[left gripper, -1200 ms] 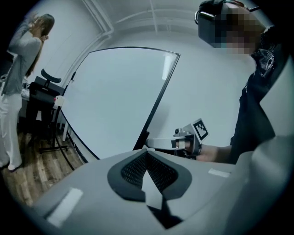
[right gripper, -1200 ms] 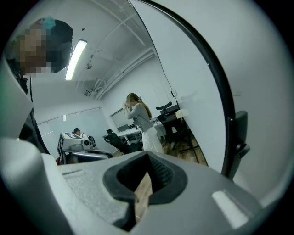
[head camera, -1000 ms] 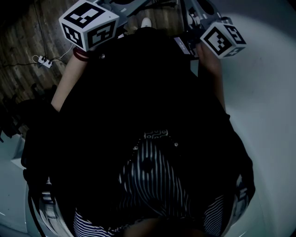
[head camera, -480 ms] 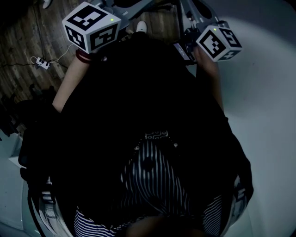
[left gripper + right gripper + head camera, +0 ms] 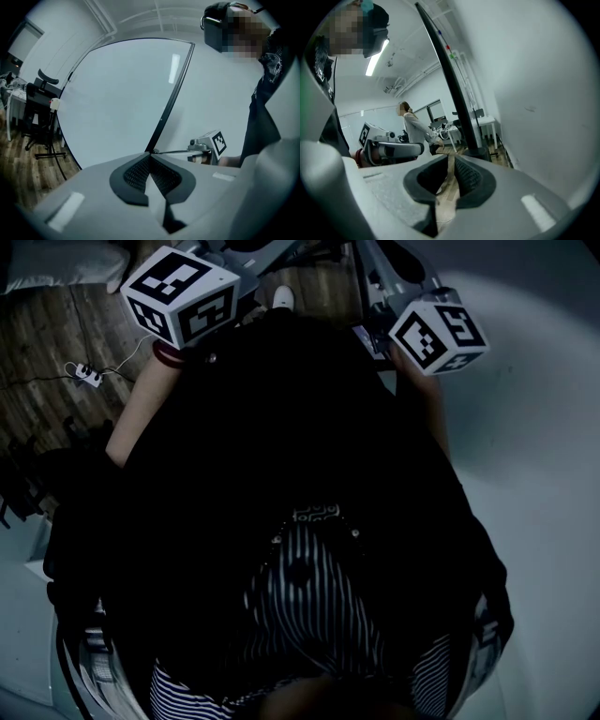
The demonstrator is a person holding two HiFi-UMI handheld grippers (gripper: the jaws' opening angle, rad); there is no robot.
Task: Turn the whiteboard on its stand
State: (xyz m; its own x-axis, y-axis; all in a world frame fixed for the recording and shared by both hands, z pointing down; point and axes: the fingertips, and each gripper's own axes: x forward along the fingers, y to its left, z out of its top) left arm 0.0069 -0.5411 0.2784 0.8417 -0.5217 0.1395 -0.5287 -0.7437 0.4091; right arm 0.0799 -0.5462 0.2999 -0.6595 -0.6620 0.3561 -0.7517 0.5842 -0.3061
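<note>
two tools: the left tool (image 5: pixel 150 154) pinches the black edge of the big white whiteboard (image 5: pixel 117 103) standing upright; the right tool (image 5: pixel 449 161), just beside that edge, has just been opening, with nothing in it.

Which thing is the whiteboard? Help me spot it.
In the left gripper view, find the white wall. The whiteboard stands before it, right of the black office chair: a big pale panel, alone edged by a thin dark frame.

The whiteboard (image 5: pixel 117 93) is smooth and shiny, the floor (image 5: pixel 18 159) is wood, and my left claw (image 5: pixel 150 157) is dull plastic with bumpy pads (image 5: pixel 136 174).
</note>
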